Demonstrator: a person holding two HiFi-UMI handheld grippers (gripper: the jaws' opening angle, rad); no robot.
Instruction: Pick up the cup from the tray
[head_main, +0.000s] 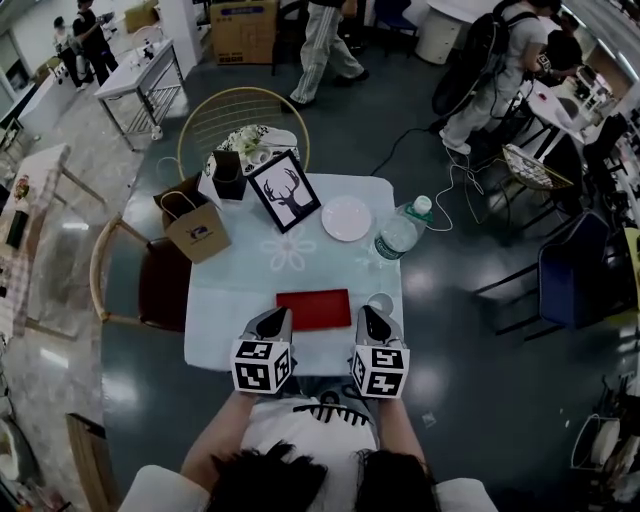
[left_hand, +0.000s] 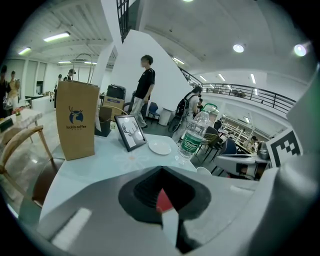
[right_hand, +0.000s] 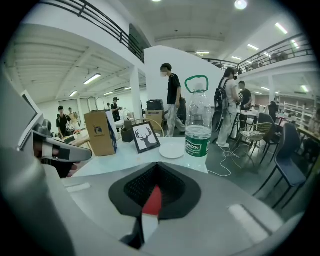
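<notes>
Two prints can be read
"luckin coffee" stands on the brown paper bag (left_hand: 75, 120) at the table's (left_hand: 107, 170) left edge; the water bottle (right_hand: 198, 125) near the right edge has a green label reading "Cestbon".

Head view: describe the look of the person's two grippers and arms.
The left gripper and right gripper are matching grey tapered wedges with dark inner faces. Each carries a white cube printed with black square markers. The person wears a white top with a black print; short white sleeves leave the forearms bare. No cables show.
</notes>
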